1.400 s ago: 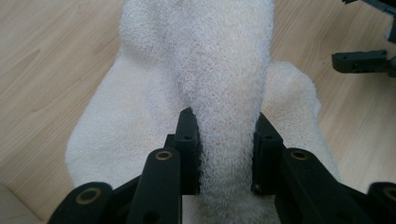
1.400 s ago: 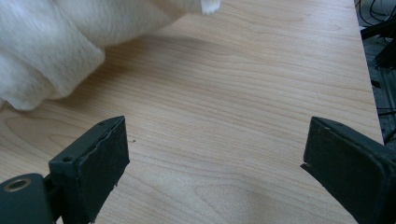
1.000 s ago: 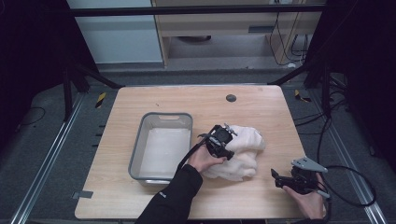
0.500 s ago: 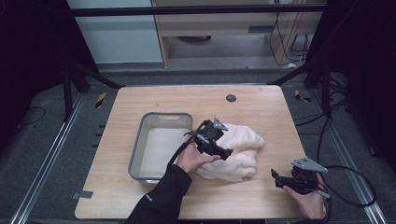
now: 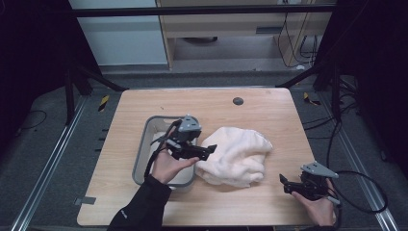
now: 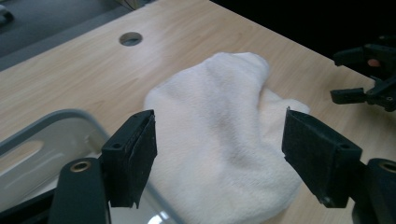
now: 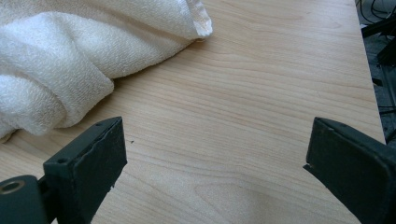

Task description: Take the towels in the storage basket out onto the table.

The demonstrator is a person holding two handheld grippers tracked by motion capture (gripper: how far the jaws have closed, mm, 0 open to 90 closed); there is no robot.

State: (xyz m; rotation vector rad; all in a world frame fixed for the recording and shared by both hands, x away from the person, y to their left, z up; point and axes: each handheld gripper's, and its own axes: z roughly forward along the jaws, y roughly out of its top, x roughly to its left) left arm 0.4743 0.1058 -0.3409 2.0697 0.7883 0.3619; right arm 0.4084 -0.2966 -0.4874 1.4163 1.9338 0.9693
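Nearest, at the lower right of the high view, my right gripper (image 5: 287, 184) rests on the wooden table (image 5: 144, 103), jaws spread wide, empty. Left of centre, my left gripper (image 5: 208, 151) hangs over the grey tray (image 5: 139, 163), its jaws just opened, gripping nothing. Between them lies the crumpled white towel (image 5: 238, 154).

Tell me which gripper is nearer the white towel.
Left. The left gripper hangs open at the white towel's left edge, over the tray side; the right gripper sits open, apart, off its lower right.
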